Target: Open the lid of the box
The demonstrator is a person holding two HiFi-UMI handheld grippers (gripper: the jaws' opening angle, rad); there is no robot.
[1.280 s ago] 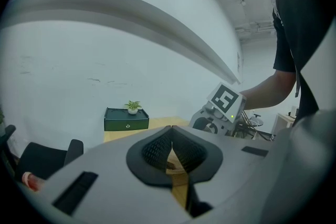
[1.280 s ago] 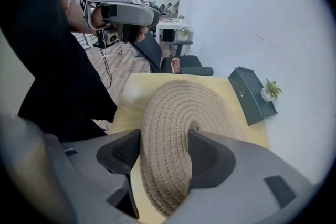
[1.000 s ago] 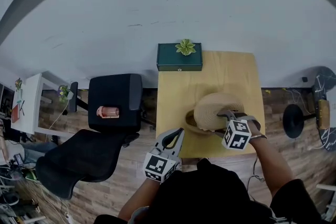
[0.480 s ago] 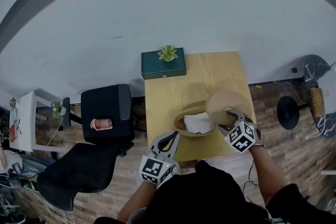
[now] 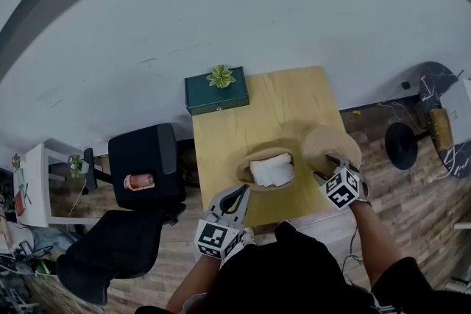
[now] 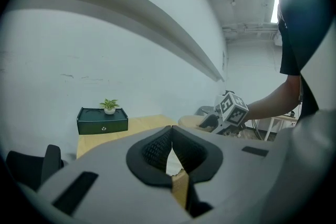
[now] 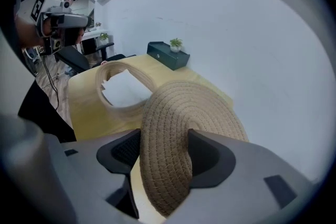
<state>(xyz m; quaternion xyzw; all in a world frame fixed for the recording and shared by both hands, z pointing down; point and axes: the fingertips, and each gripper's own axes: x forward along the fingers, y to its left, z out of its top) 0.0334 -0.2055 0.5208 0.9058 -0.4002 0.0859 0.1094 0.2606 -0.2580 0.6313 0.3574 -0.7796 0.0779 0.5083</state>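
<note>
A round woven box (image 5: 250,174) sits on the wooden table (image 5: 243,125) near its front edge, uncovered, with a white cloth (image 5: 272,170) inside. My right gripper (image 5: 328,160) is shut on the woven lid (image 5: 329,145) and holds it tilted just right of the box, over the table's right side. In the right gripper view the lid (image 7: 184,123) fills the space between the jaws of the right gripper (image 7: 164,152), with the open box (image 7: 105,78) behind to the left. My left gripper (image 5: 240,196) hovers at the front edge left of the box, shut and holding nothing; its pads (image 6: 157,150) meet at the tips.
A dark green case (image 5: 215,92) with a small plant (image 5: 219,76) stands at the table's far left corner. Two black chairs (image 5: 146,158) stand left of the table, a white side table (image 5: 29,187) further left, and a round stool (image 5: 403,145) on the right.
The right gripper lifted the lid off the box and carried it to the right, tilting it; the white cloth inside now shows. The left gripper stayed by the front edge.
</note>
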